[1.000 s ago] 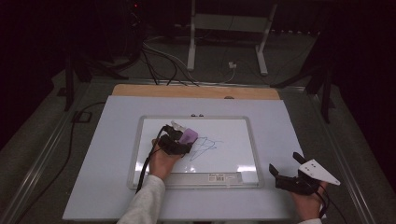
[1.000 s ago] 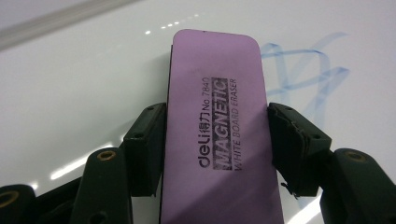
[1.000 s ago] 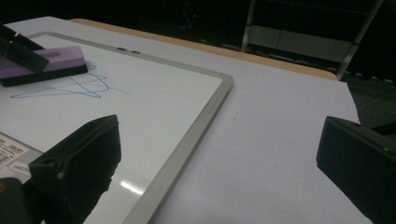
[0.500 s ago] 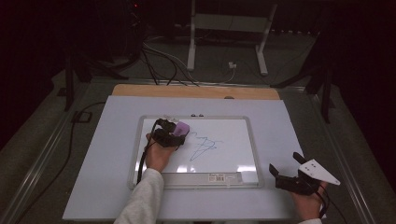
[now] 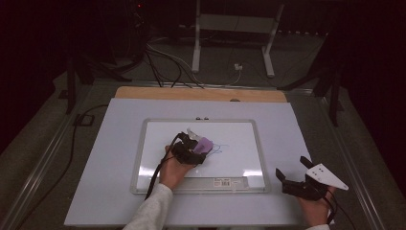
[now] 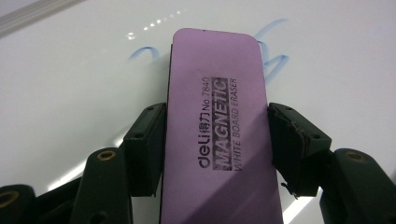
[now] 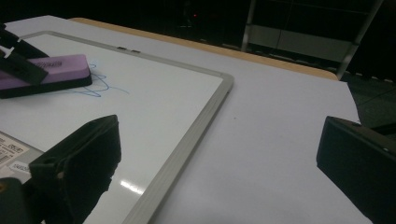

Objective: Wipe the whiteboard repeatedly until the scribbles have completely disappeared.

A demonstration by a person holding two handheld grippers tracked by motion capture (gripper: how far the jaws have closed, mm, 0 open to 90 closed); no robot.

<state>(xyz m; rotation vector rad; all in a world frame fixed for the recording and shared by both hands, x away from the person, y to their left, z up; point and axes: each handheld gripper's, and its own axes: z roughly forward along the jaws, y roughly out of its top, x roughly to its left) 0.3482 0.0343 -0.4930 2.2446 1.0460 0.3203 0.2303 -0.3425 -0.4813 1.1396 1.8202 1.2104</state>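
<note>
- Eraser (image 6: 217,140), purple, lies flat on the whiteboard (image 5: 239,132) near its middle, clamped by its long sides between the left gripper's (image 5: 194,153) jaws; half a second ago it sat nearer the board's far-left corner
- Blue scribble (image 5: 219,149) shows just right of the eraser; less of it shows than before
- Right gripper (image 5: 293,176) rests off the board near the table's (image 5: 119,120) near-right corner, jaws wide apart and holding nothing; unmoved since earlier
</note>
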